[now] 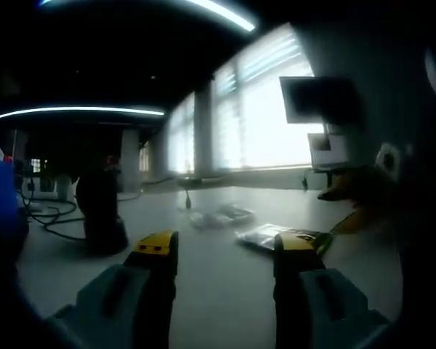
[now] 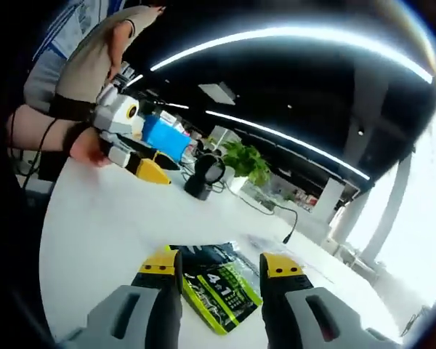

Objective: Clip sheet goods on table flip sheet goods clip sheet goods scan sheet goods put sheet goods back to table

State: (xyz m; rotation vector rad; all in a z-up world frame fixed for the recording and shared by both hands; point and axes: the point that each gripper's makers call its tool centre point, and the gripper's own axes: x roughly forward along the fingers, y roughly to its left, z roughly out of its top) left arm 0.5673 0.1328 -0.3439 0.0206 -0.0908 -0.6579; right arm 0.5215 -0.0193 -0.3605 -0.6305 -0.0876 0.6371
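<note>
Looking along the left gripper (image 1: 226, 251): jaws wide apart, holding nothing, hanging low over the white table (image 1: 225, 305). Held back here, likely to wait for a turn. Farther out, a flat shiny packet (image 1: 272, 236) lying on the table, just past the right jaw tip, not touched. Beyond it, some clear wrapped bits (image 1: 218, 216), too blurry to name. Off to the left, a dark scanner on a stand (image 1: 102, 214) with cables (image 1: 47, 214) behind, probably put there for the scan step.

Looking along the right gripper (image 2: 221, 267): jaws open too, empty. Between and just beyond the tips, the black and green sheet pack (image 2: 218, 287) lying flat on the table (image 2: 94, 240). Lined up like this to slide in and pinch its near edge, most likely. First clip not yet made. Far across, the other gripper (image 2: 151, 171) held in a person's hand (image 2: 87, 145), well away, leaving room. Past it, a blue box (image 2: 165, 138) and a green plant (image 2: 247, 163).
</note>
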